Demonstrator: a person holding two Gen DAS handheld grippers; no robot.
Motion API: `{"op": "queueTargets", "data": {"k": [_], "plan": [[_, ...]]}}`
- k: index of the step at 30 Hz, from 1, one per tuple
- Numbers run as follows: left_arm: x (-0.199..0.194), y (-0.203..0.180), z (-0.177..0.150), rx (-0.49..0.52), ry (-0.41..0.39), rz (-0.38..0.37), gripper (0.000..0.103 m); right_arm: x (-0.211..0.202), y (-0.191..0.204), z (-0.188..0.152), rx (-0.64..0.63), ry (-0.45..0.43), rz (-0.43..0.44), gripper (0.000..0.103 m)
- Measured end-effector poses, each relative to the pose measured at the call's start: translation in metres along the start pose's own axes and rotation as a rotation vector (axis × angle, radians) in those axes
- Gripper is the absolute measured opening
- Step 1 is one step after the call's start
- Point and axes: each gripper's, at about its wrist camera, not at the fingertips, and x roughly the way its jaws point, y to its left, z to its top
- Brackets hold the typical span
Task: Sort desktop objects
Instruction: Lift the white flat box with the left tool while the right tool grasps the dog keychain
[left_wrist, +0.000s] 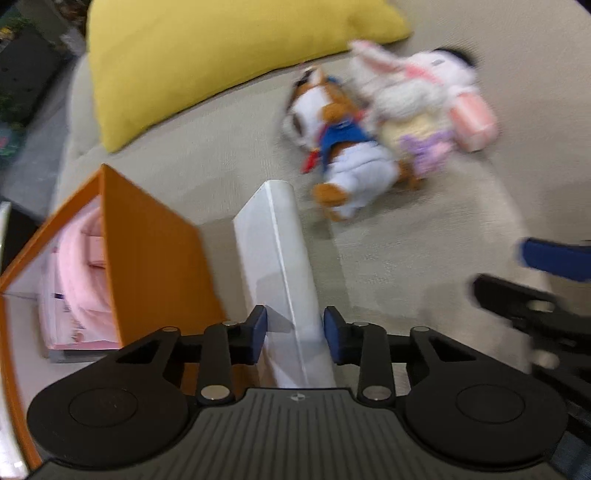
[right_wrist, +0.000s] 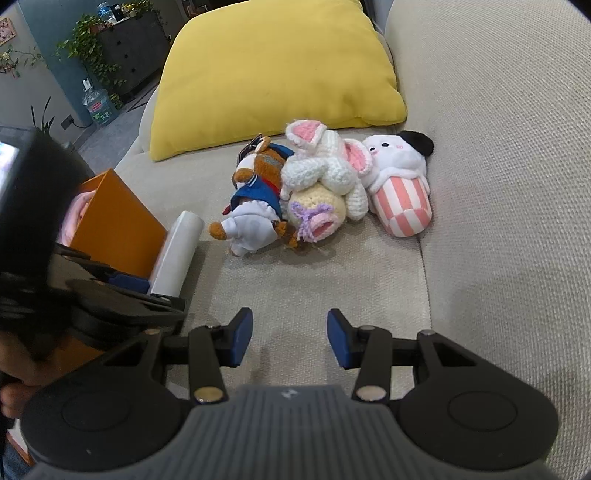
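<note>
left gripper (left_wrist: 294, 334) clamps white box (left_wrist: 275, 258), near end hidden | right gripper (right_wrist: 290, 338) spread, empty | orange box (left_wrist: 155, 258) contents blurred, pink

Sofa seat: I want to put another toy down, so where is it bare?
Bare cushion lies between the right gripper and the plush toys, and right of the striped plush. Crowded by the orange box and white box.
</note>
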Motion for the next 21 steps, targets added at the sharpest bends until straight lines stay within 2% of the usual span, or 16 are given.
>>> {"op": "queueTargets", "data": {"k": [2, 4, 6, 10, 15, 21], "plan": [[-0.008, 0.002, -0.002, -0.002, -0.009, -0.105, 0.033, 0.000, 0.000, 0.000, 0.001, 0.005, 0.007, 0.047], [-0.016, -0.003, -0.006, 0.009, -0.008, -0.170, 0.032, 0.000, -0.002, 0.000, 0.007, 0.014, 0.012, 0.045], [-0.009, 0.004, -0.008, 0.008, 0.005, -0.180, 0.032, 0.000, -0.004, 0.000, 0.023, 0.025, 0.022, 0.044], [0.010, 0.028, 0.009, -0.016, 0.015, -0.193, 0.032, 0.003, -0.005, 0.000, 0.033, 0.041, 0.031, 0.039], [0.018, 0.022, -0.001, -0.003, -0.004, -0.184, 0.034, 0.002, -0.005, 0.000, 0.026, 0.028, 0.033, 0.037], [0.014, 0.038, -0.003, -0.036, -0.026, -0.234, 0.032, -0.003, 0.003, 0.004, -0.067, -0.013, 0.012, 0.036]]}}
